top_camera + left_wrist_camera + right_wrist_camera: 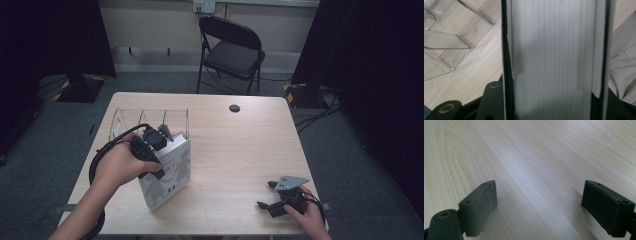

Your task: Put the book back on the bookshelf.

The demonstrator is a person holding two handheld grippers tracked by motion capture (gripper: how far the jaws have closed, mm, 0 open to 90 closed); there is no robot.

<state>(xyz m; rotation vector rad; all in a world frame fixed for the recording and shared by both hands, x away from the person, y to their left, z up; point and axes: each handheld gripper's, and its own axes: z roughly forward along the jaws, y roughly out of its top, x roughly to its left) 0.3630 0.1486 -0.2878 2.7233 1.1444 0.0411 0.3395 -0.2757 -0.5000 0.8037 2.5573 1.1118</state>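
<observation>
My left gripper (156, 141) is clamped across the top of a thick book (167, 175), a white volume with a grey tree pattern on its cover. In the left gripper view the book's page block (554, 60) runs straight up between my jaws, dark cover edges on either side, so the jaws pinch the covers and keep the pages from splaying. I hold it from above because that lets it hang upright, the way it has to stand in a slot.

The book stands tilted on the wooden table (240, 145), just in front of the clear plastic book rack (150, 117), its top edge close against the rack's nearer wall. The rack's dividers (461, 22) lie beside the book, slots empty and open upward, which I judge is where the book belongs. My left hand (122, 165) wraps the gripper body, cable looping off behind it.

My right gripper (267, 195) rests well away from the rack, near the table's front right corner, with my right hand (307, 215) behind it. Its jaws stand wide apart over bare wood, holding nothing; I keep it parked there so it stays out of the book's path.
</observation>
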